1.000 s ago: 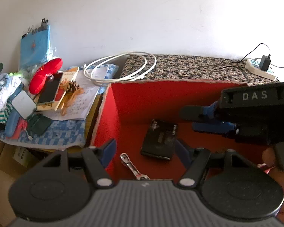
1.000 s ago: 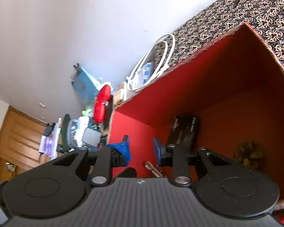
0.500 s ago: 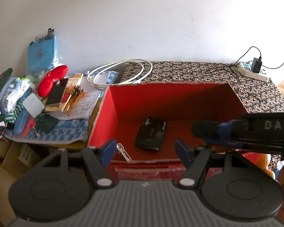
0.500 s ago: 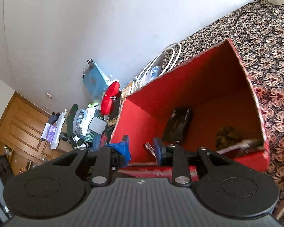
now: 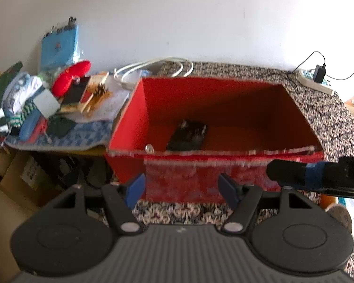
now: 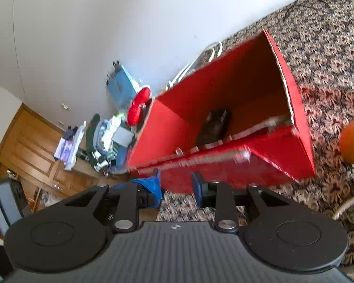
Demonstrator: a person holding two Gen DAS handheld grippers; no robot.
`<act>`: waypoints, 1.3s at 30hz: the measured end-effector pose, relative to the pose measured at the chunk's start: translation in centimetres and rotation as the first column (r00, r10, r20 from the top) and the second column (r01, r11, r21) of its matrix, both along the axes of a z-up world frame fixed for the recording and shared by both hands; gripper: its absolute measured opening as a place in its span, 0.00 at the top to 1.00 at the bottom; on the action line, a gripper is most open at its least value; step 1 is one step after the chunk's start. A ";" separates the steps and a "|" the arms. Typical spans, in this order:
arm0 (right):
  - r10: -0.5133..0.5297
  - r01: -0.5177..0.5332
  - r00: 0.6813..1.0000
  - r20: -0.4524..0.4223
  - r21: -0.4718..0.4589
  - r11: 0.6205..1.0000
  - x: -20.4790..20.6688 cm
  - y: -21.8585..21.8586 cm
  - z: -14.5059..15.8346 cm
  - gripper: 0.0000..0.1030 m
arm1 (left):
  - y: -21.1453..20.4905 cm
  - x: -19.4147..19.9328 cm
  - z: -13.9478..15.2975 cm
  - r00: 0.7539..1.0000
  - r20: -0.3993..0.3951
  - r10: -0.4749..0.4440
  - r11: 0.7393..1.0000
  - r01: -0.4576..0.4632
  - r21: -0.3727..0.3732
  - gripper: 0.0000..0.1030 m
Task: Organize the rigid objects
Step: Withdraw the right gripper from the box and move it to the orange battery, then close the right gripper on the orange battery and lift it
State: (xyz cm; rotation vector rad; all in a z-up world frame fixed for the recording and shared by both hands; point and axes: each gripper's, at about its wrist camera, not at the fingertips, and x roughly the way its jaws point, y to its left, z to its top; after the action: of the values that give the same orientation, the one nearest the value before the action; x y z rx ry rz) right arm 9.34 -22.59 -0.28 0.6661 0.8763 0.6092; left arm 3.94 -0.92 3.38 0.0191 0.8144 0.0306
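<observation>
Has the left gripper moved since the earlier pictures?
Yes. The left gripper has backed out of the red box; its fingers now sit before the box's front wall.

Both wrist cameras look down from just outside the red box, toward the wall at twelve o'clock; the right view is rolled, and both share the box's inside.

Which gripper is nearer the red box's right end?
Right. The right gripper sits just before the red box at that end; the left gripper faces its front middle.
</observation>
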 end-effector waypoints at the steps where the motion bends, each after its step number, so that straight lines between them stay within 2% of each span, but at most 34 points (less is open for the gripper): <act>1: 0.003 -0.004 1.000 -0.008 -0.009 1.000 -0.3 0.0 -0.4 0.87 | 0.1 -0.2 -0.4 1.000 -0.013 -0.002 1.000 0.002 -0.004 0.30; 10: -0.002 -0.006 0.998 -0.070 -0.120 0.993 -2.2 0.7 -3.7 0.88 | 0.4 -2.0 -4.8 0.989 -0.139 -0.046 0.998 0.041 -0.043 0.30; 13: -0.003 -0.006 0.998 -0.064 -0.149 0.989 -2.7 0.9 -4.3 0.88 | 0.0 -2.7 -6.2 0.981 -0.169 -0.092 0.995 0.083 -0.060 0.32; 19: 0.011 -0.020 0.999 -0.042 -0.215 0.976 -3.5 1.2 -4.9 0.91 | -0.7 -4.0 -8.2 0.961 -0.196 -0.196 0.979 0.178 -0.103 0.40; 22: 0.027 -0.042 0.997 -0.069 -0.223 0.974 -3.8 1.5 -5.5 0.91 | -1.4 -4.4 -8.9 0.950 -0.202 -0.237 0.969 0.217 -0.117 0.41; 24: 0.034 -0.053 0.996 -0.081 -0.237 0.970 -4.0 1.7 -6.0 0.91 | -1.8 -4.5 -9.3 0.942 -0.209 -0.262 0.963 0.240 -0.125 0.47; 28: 0.039 -0.071 0.991 -0.128 -0.254 0.965 -4.1 1.9 -6.9 0.91 | -2.5 -4.5 -9.8 0.926 -0.216 -0.309 0.948 0.282 -0.149 0.48; 31: 0.040 -0.077 0.988 -0.148 -0.254 0.964 -4.2 2.1 -7.4 0.91 | -3.0 -4.6 -10.1 0.913 -0.218 -0.346 0.935 0.316 -0.158 0.59; 33: 0.038 -0.075 0.987 -0.155 -0.243 0.967 -4.2 2.0 -7.6 0.91 | -3.2 -4.3 -10.5 0.902 -0.232 -0.363 0.929 0.329 -0.171 0.77; 39: 0.042 -0.083 0.984 -0.172 -0.240 0.967 -3.7 2.5 -7.5 0.91 | -3.4 -3.9 -11.2 0.891 -0.241 -0.384 0.919 0.345 -0.190 0.80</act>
State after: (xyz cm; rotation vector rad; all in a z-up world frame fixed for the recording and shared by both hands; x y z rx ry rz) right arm 5.62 -20.09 -7.75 0.4686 1.1115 0.4954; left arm 0.02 -4.33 -7.83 0.0424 1.0788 -0.3966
